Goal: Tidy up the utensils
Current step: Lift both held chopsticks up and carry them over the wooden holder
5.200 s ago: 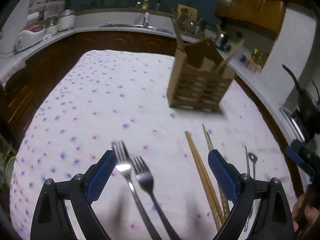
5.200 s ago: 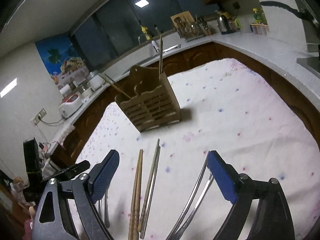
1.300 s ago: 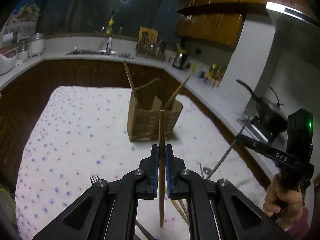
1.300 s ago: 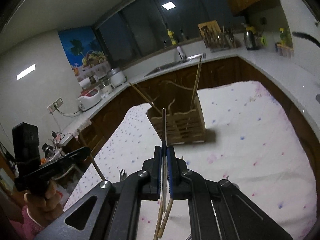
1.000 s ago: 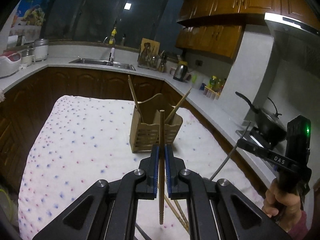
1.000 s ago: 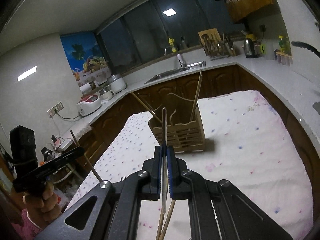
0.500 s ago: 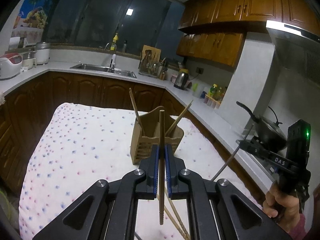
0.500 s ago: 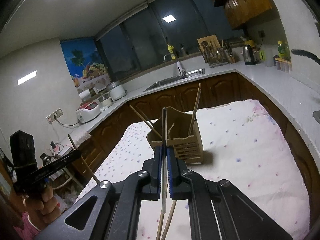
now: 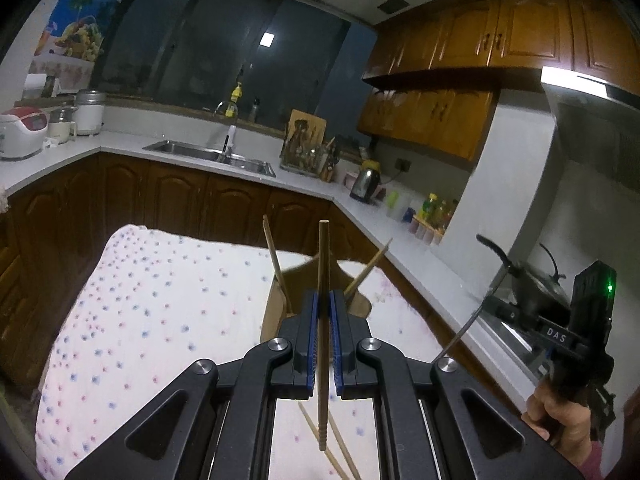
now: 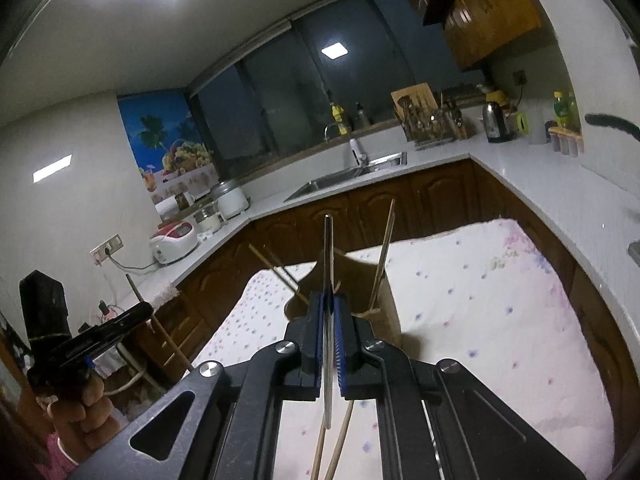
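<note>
Two grippers hang above the table (image 9: 140,320), facing the holder (image 9: 276,312) near its far edge: left gripper (image 9: 323,336) clenches a wooden chopstick (image 9: 323,264), right gripper (image 10: 329,340) a metal chopstick (image 10: 328,256), both upright.

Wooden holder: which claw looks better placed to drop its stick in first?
Hard to separate. The left claw grips a wooden chopstick and the right claw a metal chopstick, both upright before the wooden holder. Slight edge to the right: in its view the holder looks closer.
</note>
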The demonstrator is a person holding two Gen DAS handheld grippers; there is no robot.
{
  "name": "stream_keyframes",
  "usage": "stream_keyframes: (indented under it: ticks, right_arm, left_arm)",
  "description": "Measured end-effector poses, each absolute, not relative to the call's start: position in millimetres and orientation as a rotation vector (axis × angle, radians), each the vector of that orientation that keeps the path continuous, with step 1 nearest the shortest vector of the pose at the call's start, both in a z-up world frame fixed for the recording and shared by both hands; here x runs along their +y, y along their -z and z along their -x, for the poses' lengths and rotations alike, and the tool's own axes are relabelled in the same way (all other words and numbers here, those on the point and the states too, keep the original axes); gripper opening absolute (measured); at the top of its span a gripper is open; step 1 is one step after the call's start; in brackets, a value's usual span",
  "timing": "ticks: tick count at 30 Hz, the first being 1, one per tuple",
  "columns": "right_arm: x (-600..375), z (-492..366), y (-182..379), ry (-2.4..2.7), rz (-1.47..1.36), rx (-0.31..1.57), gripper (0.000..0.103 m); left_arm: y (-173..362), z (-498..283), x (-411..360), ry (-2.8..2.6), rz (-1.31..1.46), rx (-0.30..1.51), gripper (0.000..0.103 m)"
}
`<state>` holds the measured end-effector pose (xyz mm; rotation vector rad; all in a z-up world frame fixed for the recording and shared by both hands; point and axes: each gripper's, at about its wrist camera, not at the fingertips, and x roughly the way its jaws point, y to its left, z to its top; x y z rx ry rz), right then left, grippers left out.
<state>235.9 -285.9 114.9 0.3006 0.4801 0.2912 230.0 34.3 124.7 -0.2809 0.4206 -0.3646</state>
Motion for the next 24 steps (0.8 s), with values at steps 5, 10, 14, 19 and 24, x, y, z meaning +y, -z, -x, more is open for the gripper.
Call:
stream_keyframes:
  ticks: [5,10,14,19,24]
  right_arm:
    - [-291.8,-253.3,-129.5,-0.281,-0.306,0.438,0.005]
    - [-298.6,-277.7,-142.4,-0.269,-0.326,0.389,0.005]
    - [-303.6,-300.3,-149.6,-0.263,-0.333,0.366,0.005]
    - [-309.8,-331.5,-154.0,-0.247,-0.337,0.349,0.005]
    - [-315.9,-361.4,-141.2,-0.23,-0.359,0.375,0.005]
  left_arm:
    - [-132.6,-251.1,37.0,0.36,0.3,0.37,0.004]
    - [-134.5,-274.4,35.7,0.337,0.302,0.318,0.004]
    - [-132.0,-297.1,32.0,0.322,0.309,0.287,0.004]
    - [-127.7,-330.8,26.3,0.299,0.314,0.255,0.004]
    - [-110.7,-360.1,17.6,0.269,0.314,0.241,0.004]
